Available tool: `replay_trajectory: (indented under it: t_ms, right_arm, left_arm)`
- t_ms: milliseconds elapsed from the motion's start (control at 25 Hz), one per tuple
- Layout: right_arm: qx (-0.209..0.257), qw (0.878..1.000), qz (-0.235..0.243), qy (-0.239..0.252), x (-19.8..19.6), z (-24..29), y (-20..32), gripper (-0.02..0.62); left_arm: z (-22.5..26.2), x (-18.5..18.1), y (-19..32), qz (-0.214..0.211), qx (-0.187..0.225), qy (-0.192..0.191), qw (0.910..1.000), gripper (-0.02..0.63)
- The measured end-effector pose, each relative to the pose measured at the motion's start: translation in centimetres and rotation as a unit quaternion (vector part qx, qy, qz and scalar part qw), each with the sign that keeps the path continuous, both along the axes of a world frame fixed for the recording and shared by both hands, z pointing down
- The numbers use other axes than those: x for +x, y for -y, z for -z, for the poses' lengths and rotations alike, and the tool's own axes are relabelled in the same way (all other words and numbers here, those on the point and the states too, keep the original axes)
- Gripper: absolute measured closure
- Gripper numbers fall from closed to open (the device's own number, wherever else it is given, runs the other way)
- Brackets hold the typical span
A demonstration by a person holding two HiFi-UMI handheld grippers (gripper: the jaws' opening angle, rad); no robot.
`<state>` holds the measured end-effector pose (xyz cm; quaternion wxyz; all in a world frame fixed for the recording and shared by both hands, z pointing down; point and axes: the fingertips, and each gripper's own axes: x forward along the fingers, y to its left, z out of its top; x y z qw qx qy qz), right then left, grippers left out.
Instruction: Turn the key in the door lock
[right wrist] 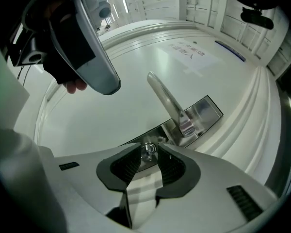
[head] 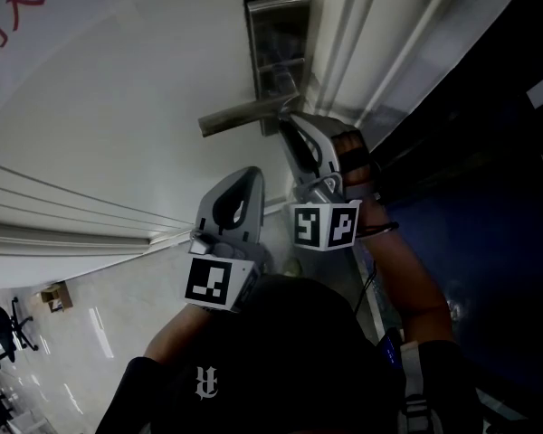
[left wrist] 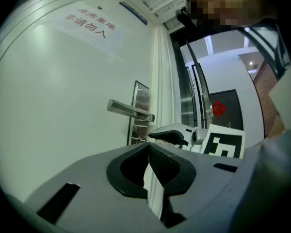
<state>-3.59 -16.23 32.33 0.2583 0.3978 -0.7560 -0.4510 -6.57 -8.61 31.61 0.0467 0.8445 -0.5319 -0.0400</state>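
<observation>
Right gripper (right wrist: 150, 146) holds its jaws apart on either side of the key (right wrist: 147, 152), which stands in the lock just below the lever handle (right wrist: 169, 101) on the steel plate (right wrist: 206, 111) of the white door (right wrist: 102, 120). We see no pinch on it yet. Left gripper (left wrist: 148, 146) hangs off the door, jaws together on nothing. We judge the key small, stiff and slick, so we should clamp flat on its bow, then twist.
</observation>
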Motion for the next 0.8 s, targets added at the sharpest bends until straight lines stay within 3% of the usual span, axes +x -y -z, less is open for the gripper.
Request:
replay_trajectory:
  t_ms: [520,800]
  right_arm:
    - [0.049,0.995,-0.029,-0.084,-0.9,-1.3,1.9,0.495]
    - [0.057,0.995,-0.048,-0.06,-0.7,-0.7,1.9,0.56]
  left_arm:
    - [-0.8,-0.3,0.7,-0.003,-0.013,-0.006,0.9999,0.599]
    - [-1.1,-0.7,1.0,-0.002,-0.016,-0.009,0.9998,0.599]
